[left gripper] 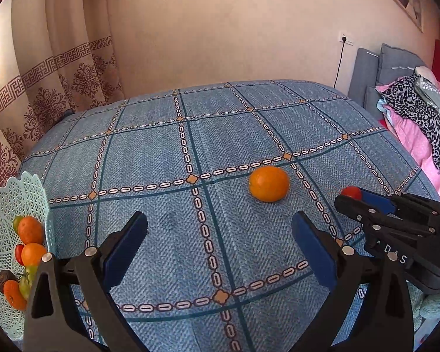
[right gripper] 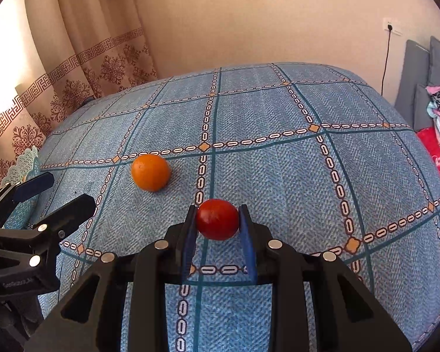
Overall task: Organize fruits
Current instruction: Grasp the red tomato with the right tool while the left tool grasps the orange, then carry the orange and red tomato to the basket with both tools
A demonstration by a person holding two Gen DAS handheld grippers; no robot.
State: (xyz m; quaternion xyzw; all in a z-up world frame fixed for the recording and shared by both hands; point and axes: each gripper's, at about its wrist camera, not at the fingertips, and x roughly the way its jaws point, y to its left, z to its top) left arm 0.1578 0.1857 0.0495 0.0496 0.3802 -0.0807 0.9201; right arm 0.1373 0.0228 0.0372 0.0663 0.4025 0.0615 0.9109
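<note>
Right tool [right gripper: 217,220] clenched on a red tomato [right gripper: 217,219] just above the bed [right gripper: 308,176]. Left tool [left gripper: 220,234] released, facing an orange [left gripper: 269,183] lying nearby

orange [left gripper: 269,184] on bedspread [left gripper: 167,158], basket [left gripper: 2,205] far left, tomato [right gripper: 217,219] right

The left gripper [left gripper: 220,240] hangs with its jaws spread wide; the right gripper [right gripper: 218,220], to its right, is clamped around a tomato [right gripper: 217,219].
</note>
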